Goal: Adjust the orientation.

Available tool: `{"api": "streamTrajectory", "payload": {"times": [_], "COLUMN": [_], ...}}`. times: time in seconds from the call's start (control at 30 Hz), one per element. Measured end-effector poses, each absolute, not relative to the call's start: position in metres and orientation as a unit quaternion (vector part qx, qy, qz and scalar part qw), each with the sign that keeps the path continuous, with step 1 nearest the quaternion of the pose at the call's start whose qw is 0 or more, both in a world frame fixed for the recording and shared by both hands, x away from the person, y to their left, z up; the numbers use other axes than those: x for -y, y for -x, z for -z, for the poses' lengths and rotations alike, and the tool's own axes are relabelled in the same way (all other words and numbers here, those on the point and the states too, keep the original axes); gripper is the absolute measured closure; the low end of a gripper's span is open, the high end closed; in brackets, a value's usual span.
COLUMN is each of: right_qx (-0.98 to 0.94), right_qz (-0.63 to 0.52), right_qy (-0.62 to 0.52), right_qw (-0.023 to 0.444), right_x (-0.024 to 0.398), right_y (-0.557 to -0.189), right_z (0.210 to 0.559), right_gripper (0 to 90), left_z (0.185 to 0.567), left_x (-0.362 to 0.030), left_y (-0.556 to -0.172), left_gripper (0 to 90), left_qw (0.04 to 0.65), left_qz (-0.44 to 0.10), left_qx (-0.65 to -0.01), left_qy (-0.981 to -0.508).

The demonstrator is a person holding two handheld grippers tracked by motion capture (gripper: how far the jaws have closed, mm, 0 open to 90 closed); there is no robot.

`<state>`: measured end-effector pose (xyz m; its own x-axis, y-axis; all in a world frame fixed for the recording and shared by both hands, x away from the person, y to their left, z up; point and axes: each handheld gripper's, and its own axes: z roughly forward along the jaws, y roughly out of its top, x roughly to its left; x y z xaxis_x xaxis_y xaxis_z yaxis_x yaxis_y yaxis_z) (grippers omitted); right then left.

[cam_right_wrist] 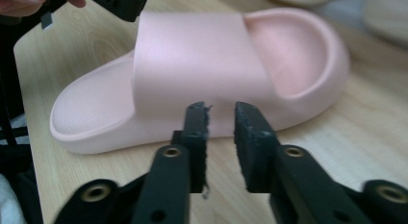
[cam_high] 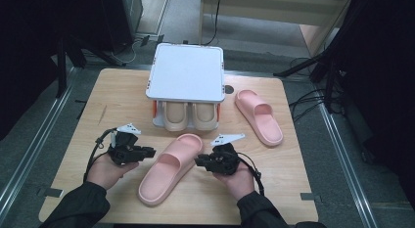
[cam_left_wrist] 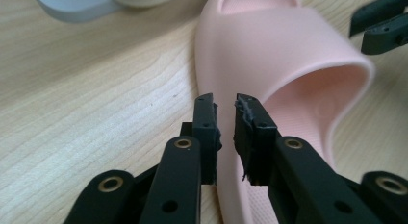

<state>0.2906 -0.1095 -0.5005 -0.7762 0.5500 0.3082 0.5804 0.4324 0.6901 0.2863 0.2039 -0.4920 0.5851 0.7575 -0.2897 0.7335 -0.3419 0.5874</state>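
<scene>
My two grippers, left [cam_high: 149, 152] and right [cam_high: 199, 161], flank a pink slipper [cam_high: 169, 168] on the pale wooden counter [cam_high: 293, 159], fingers narrowly apart, gripping nothing.

beige slippers [cam_high: 190, 116] half hidden under white rack top [cam_high: 186, 71]

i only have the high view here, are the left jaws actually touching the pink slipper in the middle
Observer: In the left gripper view the left gripper has a narrow gap between its jaws, with nothing in it; the near pink slipper lies just beyond the tips.
Operator: and the right one
Observer: In the right gripper view the right gripper is the same, a narrow empty gap, aimed at the slipper's side below the strap.
Operator: what's under the white rack lid
Observer: A beige pair sits under the white rack, toes outward. A second pink slipper lies to its right.
</scene>
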Motion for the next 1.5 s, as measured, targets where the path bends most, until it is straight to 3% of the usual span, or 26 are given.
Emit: {"api": "streamTrajectory", "payload": {"times": [0.77, 1.0, 1.27, 1.5], "right_qx": [0.859, 0.859, 0.848, 0.83], "right_qz": [0.39, 0.392, 0.419, 0.435], "right_qy": [0.33, 0.329, 0.325, 0.347], "right_qw": [0.001, 0.003, -0.009, -0.029], "right_x": [0.098, 0.102, 0.119, 0.149], "right_y": [-0.303, -0.303, -0.304, -0.314], "right_z": [0.505, 0.503, 0.49, 0.48], "right_gripper": [79.6, 77.8, 68.2, 66.5], "left_z": [0.501, 0.5, 0.49, 0.488], "left_x": [-0.182, -0.187, -0.197, -0.199], "left_y": [-0.275, -0.277, -0.281, -0.289], "left_gripper": [77.3, 63.8, 45.6, 42.4], "left_qw": [0.337, 0.346, 0.366, 0.367], "left_qz": [0.014, 0.018, 0.011, 0.01], "left_qx": [-0.431, -0.431, -0.433, -0.431], "left_qy": [-0.837, -0.833, -0.824, -0.824]}}
